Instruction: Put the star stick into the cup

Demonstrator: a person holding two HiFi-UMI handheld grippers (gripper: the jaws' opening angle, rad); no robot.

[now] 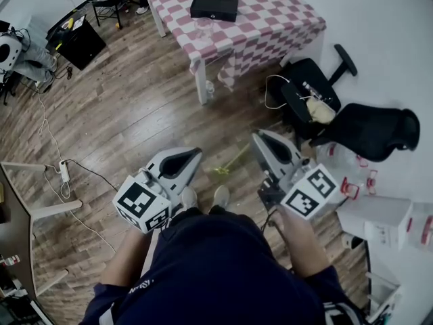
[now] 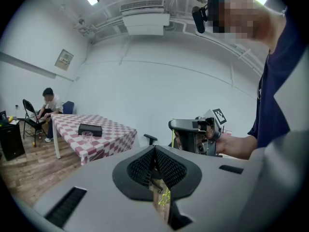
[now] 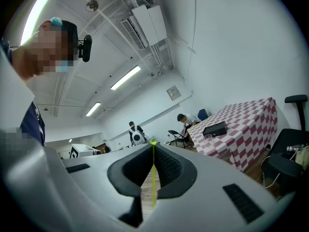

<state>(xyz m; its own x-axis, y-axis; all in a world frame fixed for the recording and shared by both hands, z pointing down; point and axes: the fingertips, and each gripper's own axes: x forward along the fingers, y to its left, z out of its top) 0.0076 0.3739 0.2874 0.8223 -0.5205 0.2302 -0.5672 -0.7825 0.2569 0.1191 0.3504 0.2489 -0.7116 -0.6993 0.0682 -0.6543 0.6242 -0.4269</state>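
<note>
A thin yellow-green star stick [image 1: 233, 161] hangs from my right gripper [image 1: 256, 138], its star end low over the wooden floor by the person's shoes. In the right gripper view the stick [image 3: 153, 178] runs straight between the closed jaws of the right gripper [image 3: 153, 144]. My left gripper [image 1: 196, 153] is beside it, shut with nothing held; in its own view the left gripper [image 2: 155, 148] shows the star [image 2: 165, 197] through the gap under its pads. The clear cup [image 1: 203, 27] stands on the checkered table [image 1: 270, 26], far ahead of both grippers.
A black box [image 1: 214, 7] lies on the table behind the cup. Black office chairs [image 1: 318, 93] stand to the right, white boxes [image 1: 379, 222] beyond them. Cables and a power strip [image 1: 64, 171] lie on the floor at left. A seated person [image 2: 48, 103] is behind the table.
</note>
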